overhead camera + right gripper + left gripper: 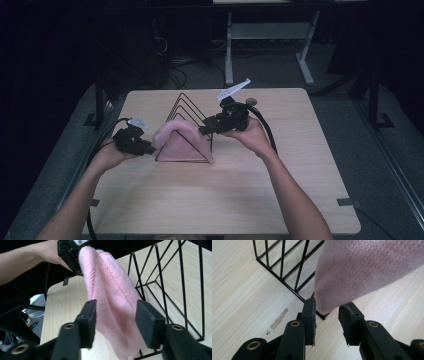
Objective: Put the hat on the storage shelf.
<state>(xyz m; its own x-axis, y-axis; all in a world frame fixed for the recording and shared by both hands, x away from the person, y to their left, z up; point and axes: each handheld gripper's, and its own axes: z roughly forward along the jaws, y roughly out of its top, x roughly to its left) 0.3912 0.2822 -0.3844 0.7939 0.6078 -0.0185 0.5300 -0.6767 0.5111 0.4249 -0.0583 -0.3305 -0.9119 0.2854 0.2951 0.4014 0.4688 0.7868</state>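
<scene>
Both tools, left (146,148) and right (206,129), stand apart around the pink cloth (181,142) draped on the rack (192,107); next, back both away.

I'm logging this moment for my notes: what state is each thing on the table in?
pink knitted cloth: draped over the rack's front wire, hanging down both sides.
black wire rack: upright on the table.
left gripper: jaws apart, cloth's corner between them, unpinched.
right gripper: jaws apart around the cloth, not pressing.
table: bears the rack.
</scene>
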